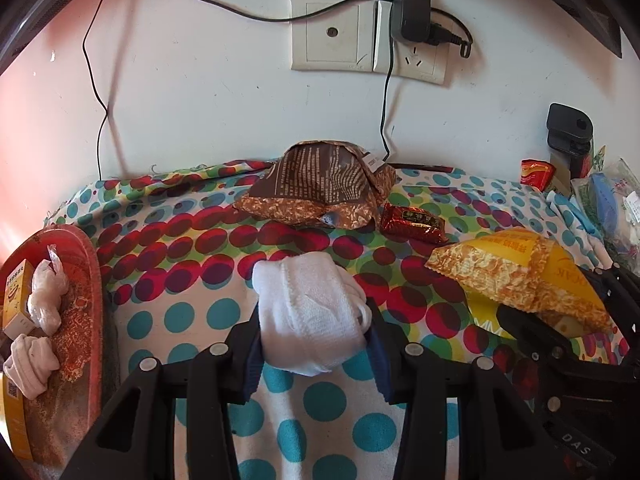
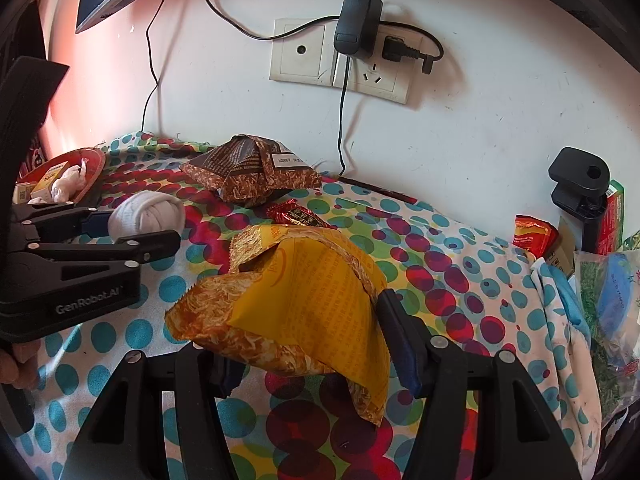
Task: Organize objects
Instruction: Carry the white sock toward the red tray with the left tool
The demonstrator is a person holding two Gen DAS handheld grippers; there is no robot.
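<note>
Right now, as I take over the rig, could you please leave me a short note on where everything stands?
Left gripper: shut on the white rolled sock, low over the dotted tablecloth.
Right gripper: shut on the yellow snack bag.
Red tray at the left edge holds a small yellow box, two knotted white bundles and another rolled sock.
Left to sort: the brown snack bag and the small red packet, both near the wall.

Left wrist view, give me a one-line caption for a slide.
Left gripper clamps a rolled white sock over the polka-dot cloth, red tray at left.
</note>
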